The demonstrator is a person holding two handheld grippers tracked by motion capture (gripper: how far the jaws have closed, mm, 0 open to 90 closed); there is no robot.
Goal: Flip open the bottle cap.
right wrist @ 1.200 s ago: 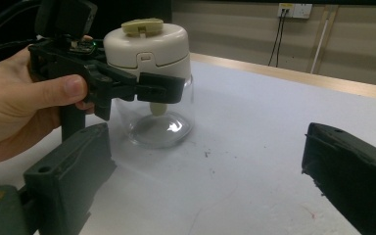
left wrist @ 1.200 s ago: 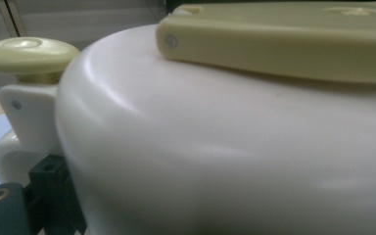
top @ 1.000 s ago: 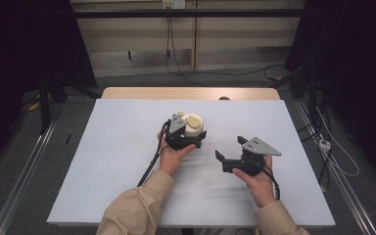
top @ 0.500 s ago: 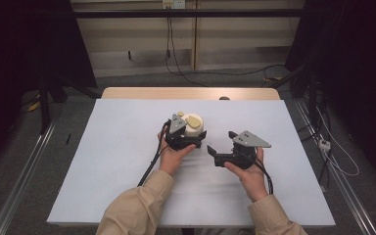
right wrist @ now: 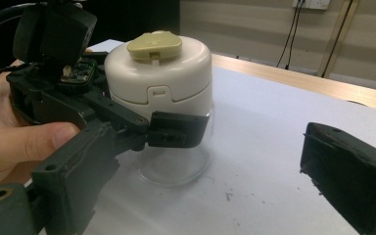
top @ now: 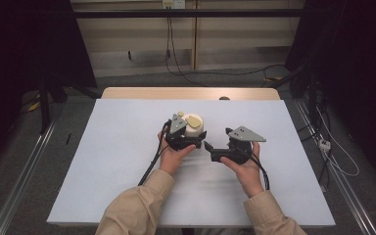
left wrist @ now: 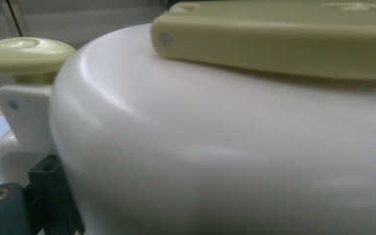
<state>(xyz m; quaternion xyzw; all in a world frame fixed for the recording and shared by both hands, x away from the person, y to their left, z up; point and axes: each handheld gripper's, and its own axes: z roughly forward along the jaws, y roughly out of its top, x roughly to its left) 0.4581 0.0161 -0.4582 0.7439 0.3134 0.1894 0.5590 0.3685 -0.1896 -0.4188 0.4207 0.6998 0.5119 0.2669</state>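
White table (top: 112, 161) under dim light, dark surroundings. Left gripper (top: 180, 135) clamps a cream container (top: 194, 128) with a yellow-green lid tab (right wrist: 154, 45) and clear base, upright near table centre. Right gripper (top: 214, 149) sits just beside it, jaws spread wide, holding nothing, pointed toward the container.

Open bench all round, one jar between the grippers

The white bench (top: 107, 161) lies bare left of the left gripper (top: 188, 138) and right of and behind the right gripper (top: 210, 149). Only the cream-lidded jar (right wrist: 162, 93), clamped in the left gripper, blocks the way just ahead of the right gripper's spread jaws.
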